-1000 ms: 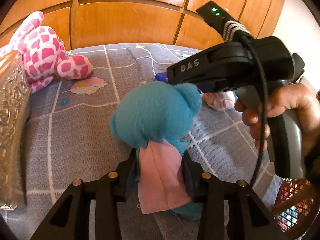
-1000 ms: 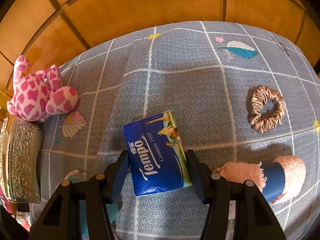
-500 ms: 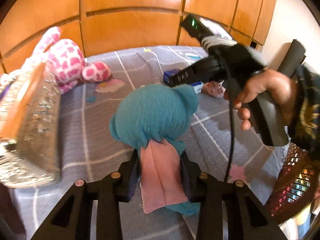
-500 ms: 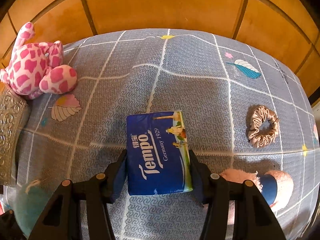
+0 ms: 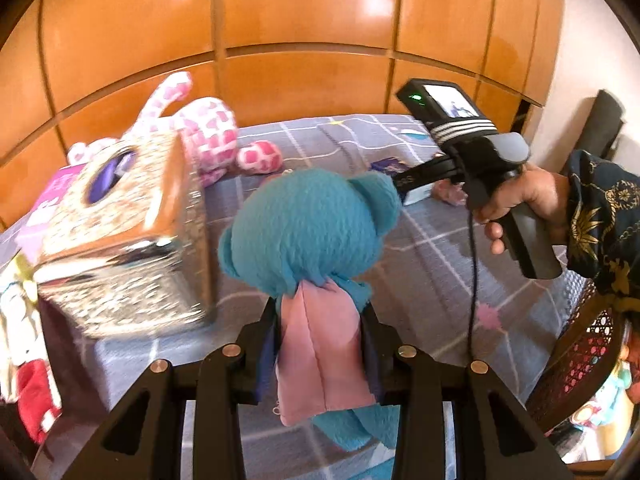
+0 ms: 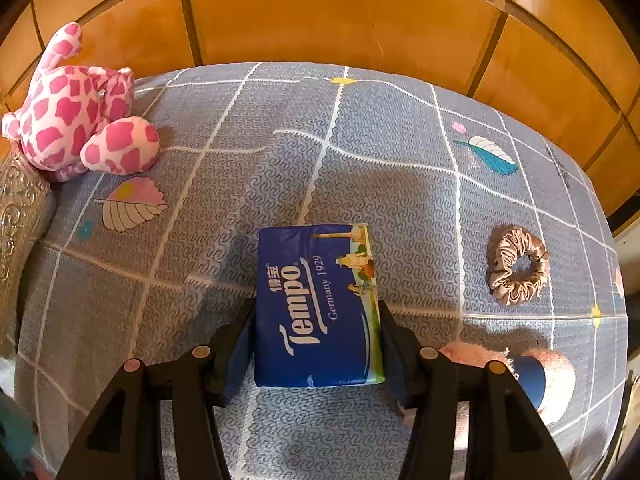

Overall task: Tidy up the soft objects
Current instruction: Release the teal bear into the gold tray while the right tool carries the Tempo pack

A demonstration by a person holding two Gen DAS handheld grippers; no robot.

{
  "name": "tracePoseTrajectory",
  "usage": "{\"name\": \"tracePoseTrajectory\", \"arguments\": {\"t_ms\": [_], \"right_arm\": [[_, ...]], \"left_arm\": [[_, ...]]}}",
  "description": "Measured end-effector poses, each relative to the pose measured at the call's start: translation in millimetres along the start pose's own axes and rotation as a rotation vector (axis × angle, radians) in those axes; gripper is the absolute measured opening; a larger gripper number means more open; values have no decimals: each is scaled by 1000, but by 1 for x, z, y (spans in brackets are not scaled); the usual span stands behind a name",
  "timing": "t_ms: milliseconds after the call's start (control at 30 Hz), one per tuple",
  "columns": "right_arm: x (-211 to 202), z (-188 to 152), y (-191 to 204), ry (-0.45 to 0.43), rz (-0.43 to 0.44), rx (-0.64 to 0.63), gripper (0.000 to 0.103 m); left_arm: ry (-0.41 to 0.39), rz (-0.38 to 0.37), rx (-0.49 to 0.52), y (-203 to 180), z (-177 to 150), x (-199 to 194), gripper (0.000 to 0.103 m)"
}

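— Moved since before? 
— Left gripper (image 5: 320, 344), clamped on the teal plush toy (image 5: 312, 232), now hangs beside the silver box (image 5: 120, 248) — contents not visible. 
— Right gripper (image 6: 318, 340)? 
— Clamped on the tissue pack (image 6: 318, 304), above the bedspread (image 6: 240, 152).

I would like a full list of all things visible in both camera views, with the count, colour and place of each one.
teal plush toy: 1, teal with pink cloth, between left gripper's fingers
tissue pack: 1, blue, between right gripper's fingers
spotted plush: 1, pink and white, far left on bed
ornate box: 1, silver-gold, left edge of bed
scrunchie: 1, beige, right on bed
fluffy item: 1, pink with blue band, near right
bedsheet: 1, grey-blue, checked
wooden panels: orange-brown, behind bed
left gripper: 1, black
right gripper: 1, black
hand: 1, holding right gripper
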State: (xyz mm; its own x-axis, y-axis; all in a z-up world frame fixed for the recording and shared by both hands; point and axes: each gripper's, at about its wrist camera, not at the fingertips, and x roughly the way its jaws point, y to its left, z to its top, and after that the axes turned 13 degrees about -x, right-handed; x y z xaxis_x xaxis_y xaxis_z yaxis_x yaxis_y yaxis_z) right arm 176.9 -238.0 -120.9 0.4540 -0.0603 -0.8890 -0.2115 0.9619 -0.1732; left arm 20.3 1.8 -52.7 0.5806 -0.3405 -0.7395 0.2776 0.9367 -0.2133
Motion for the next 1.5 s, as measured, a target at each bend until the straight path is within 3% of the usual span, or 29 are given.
{"name": "tracePoseTrajectory", "arguments": {"t_ms": [600, 1233, 1500], "right_arm": [[-3, -5, 5, -18, -28, -31, 56], [-4, -6, 7, -18, -34, -33, 56], [-4, -6, 6, -16, -33, -31, 56]], "left_arm": [[-42, 40, -78, 42, -7, -39, 37], [-85, 120, -227, 84, -8, -63, 37], [-144, 157, -300, 113, -1, -85, 38]]}}
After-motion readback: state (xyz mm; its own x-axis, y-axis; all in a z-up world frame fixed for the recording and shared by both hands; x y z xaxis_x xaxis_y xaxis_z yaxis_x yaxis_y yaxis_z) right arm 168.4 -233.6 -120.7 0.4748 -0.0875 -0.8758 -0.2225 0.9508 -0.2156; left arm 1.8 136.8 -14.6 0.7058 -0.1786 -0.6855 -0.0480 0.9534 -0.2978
